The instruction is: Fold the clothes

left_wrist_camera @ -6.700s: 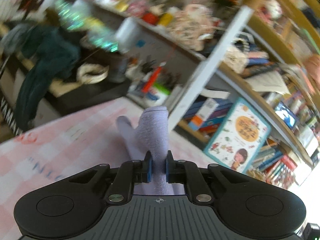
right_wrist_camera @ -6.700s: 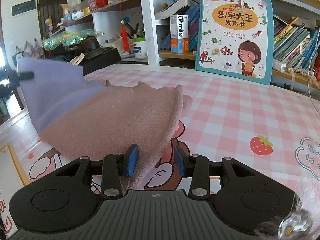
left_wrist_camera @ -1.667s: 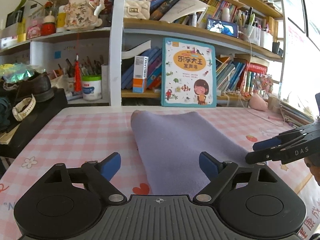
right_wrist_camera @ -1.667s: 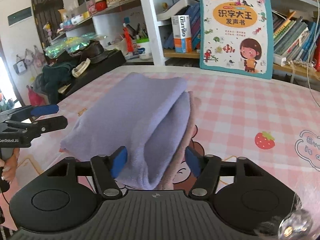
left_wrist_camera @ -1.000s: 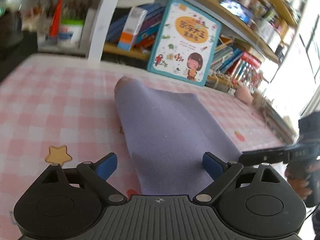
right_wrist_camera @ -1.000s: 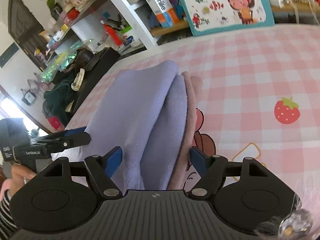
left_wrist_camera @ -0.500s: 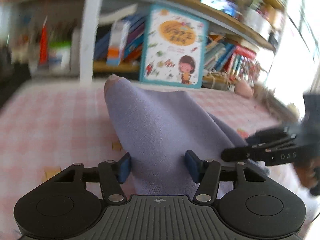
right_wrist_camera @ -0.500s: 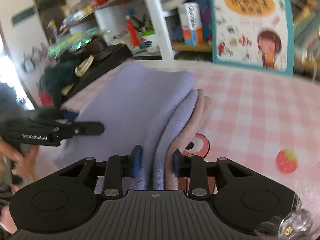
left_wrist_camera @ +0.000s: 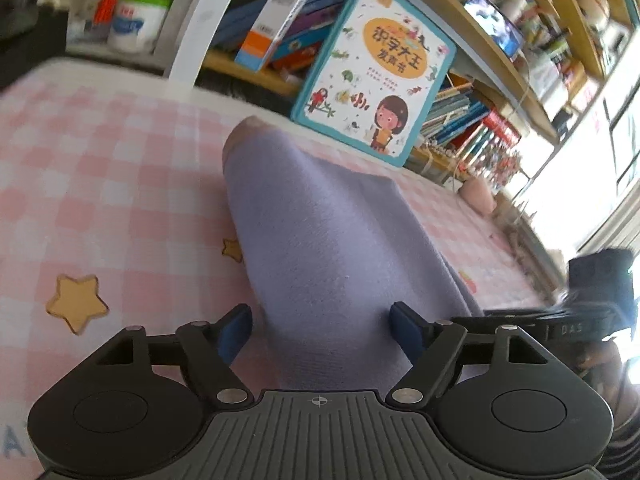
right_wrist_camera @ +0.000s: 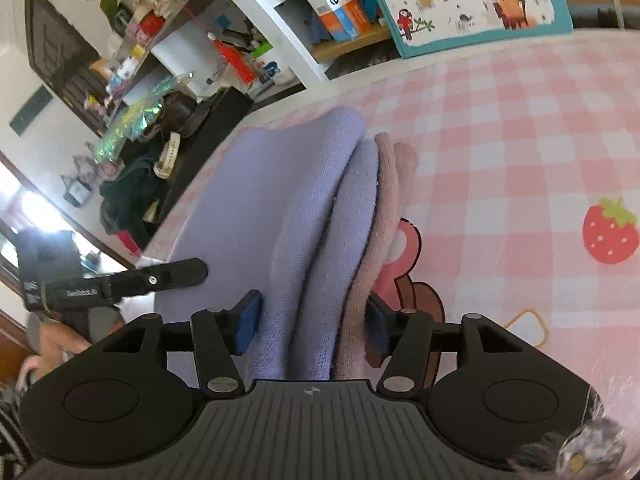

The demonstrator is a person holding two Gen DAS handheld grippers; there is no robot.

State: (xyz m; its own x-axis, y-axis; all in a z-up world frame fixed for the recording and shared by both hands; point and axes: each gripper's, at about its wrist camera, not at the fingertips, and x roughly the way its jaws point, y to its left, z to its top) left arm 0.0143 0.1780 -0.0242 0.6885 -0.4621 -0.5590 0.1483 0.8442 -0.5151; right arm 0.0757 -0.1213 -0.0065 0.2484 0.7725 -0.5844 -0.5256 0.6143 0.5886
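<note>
My left gripper and right gripper, jaws just reopened, straddle opposite ends of the folded cloth, unclamped.

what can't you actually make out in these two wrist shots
- Near end of the folded garment: both views, hidden behind each gripper's body.
- Right gripper: left wrist view, blurred, cut off by the edge.
- Shelf items: left wrist view, blurred, too small.
</note>
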